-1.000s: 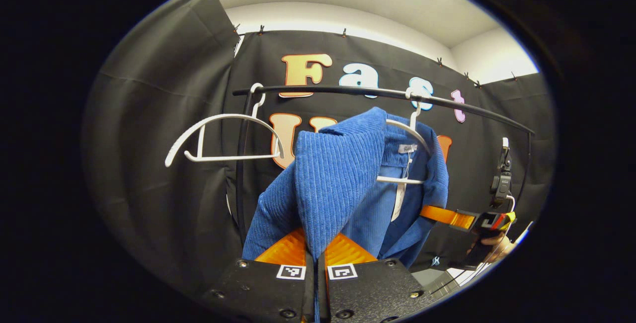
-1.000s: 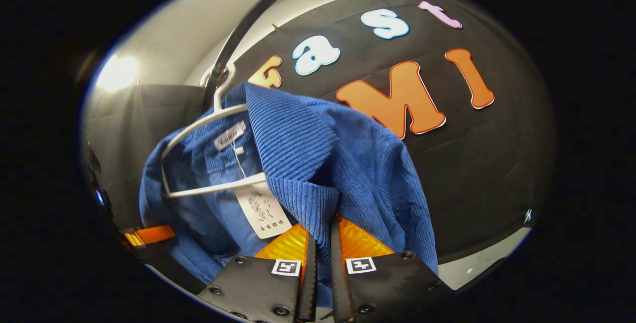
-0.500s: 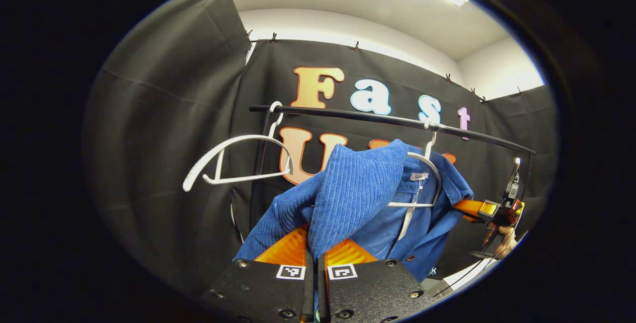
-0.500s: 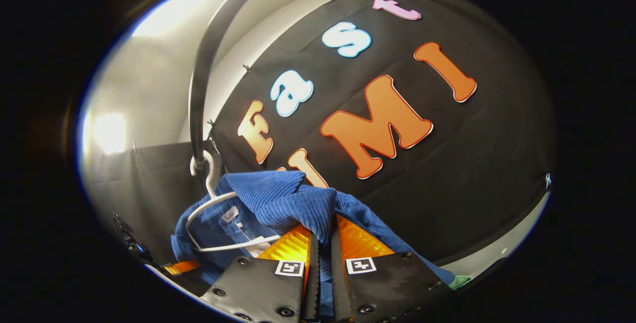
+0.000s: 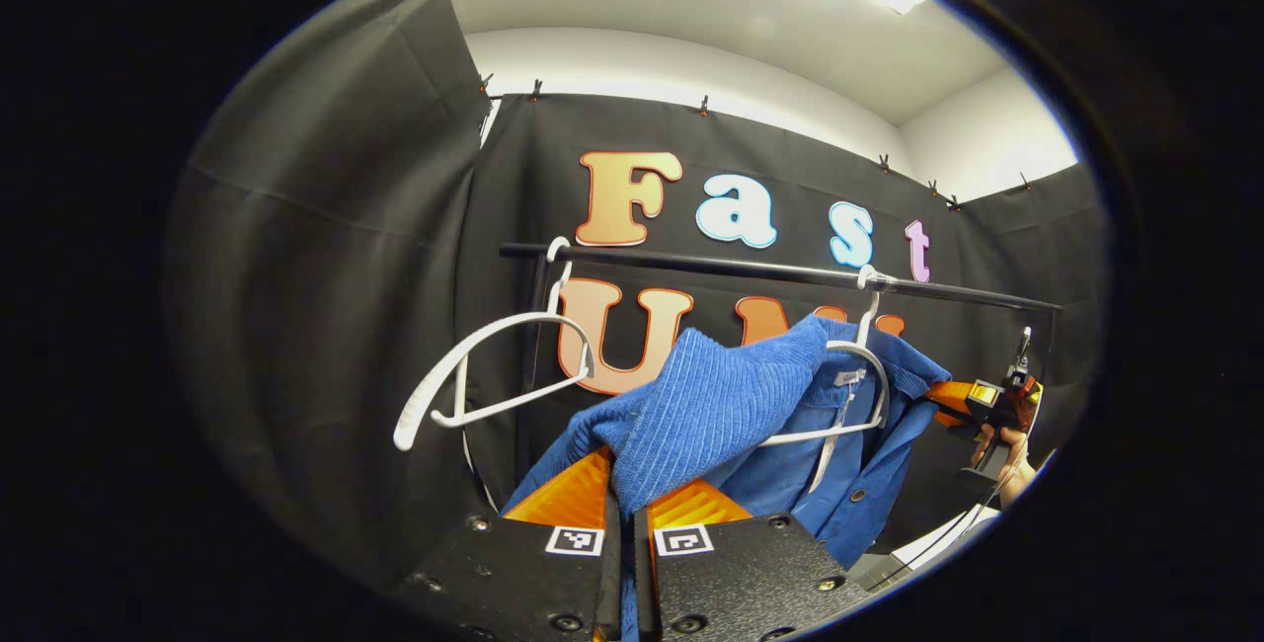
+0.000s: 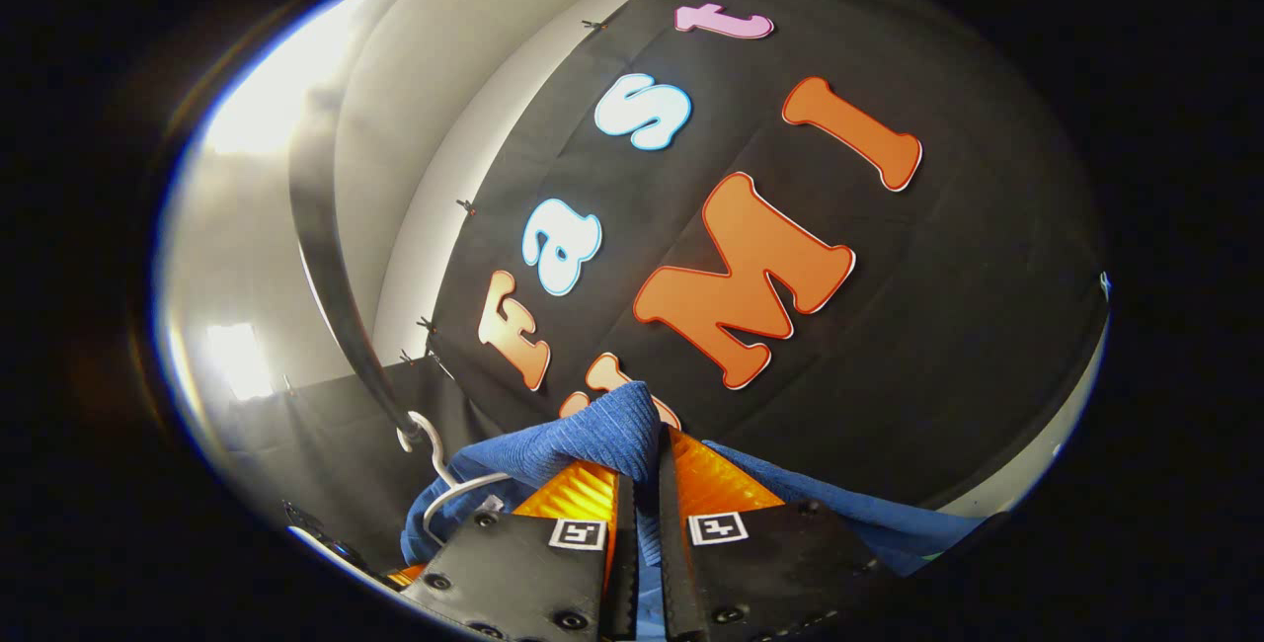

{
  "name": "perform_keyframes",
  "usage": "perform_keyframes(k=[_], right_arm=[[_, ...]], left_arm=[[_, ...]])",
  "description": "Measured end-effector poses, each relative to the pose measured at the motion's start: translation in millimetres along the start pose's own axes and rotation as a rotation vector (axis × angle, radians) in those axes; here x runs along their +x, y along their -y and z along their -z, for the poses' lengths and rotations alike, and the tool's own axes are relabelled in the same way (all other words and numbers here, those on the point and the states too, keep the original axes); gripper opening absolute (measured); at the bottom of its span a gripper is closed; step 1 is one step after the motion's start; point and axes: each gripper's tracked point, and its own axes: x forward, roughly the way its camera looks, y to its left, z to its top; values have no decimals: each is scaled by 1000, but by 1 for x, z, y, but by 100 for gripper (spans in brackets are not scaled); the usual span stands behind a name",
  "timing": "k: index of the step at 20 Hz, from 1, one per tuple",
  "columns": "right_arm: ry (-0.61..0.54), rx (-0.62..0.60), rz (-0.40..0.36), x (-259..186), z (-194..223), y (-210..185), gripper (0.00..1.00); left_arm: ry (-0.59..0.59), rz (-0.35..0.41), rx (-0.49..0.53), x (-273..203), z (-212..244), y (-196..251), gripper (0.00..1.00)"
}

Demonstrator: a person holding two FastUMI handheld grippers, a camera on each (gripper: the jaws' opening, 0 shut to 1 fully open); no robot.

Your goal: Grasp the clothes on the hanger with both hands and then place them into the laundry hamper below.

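While a fold of the blue ribbed corduroy garment (image 5: 711,405) is being pinched between the fingers of the left tongs (image 5: 626,514), another fold of the same garment (image 6: 602,440) is being pinched by the right tongs (image 6: 640,509). The garment is being held just below the black horizontal clothes rail (image 5: 770,272), partly draped over a white plastic hanger (image 5: 854,395) that is hooked on that rail. A second, bare white plastic hanger (image 5: 494,370) is being carried near the rail's left end. In the left gripper view the right tongs are being seen beside the garment, under the rail's right end, gripped by a hand (image 5: 1007,449).
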Motion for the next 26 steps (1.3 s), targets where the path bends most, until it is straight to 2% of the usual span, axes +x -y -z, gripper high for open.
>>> perform_keyframes(k=[5, 10, 13, 15, 20, 22, 24, 25, 26], right_arm=[[32, 33, -9, 10, -21, 3, 17], [41, 31, -5, 19, -33, 10, 17], [38, 37, 5, 23, -35, 17, 17], [31, 35, 24, 27, -33, 26, 17], [9, 39, 72, 36, -29, 46, 18], [12, 18, 118, 38, -30, 63, 18], [3, 18, 145, 40, -26, 72, 18], [-1, 13, 155, 39, -23, 77, 18], [-4, 4, 168, 36, -22, 81, 18]], left_arm=[[36, 13, -1, 5, -16, -6, 14], [50, 18, -16, 5, -20, -8, 12], [60, 21, -13, 13, -26, -15, 24], [43, 20, -24, 27, -21, -13, 24], [-15, 15, -53, 48, 4, -19, 24], [-46, 14, -45, 57, 18, -22, 24], [-74, 25, -64, 61, 31, -19, 21], [-81, 26, -71, 62, 36, -18, 12], [-89, 25, -73, 63, 41, -17, 9]])
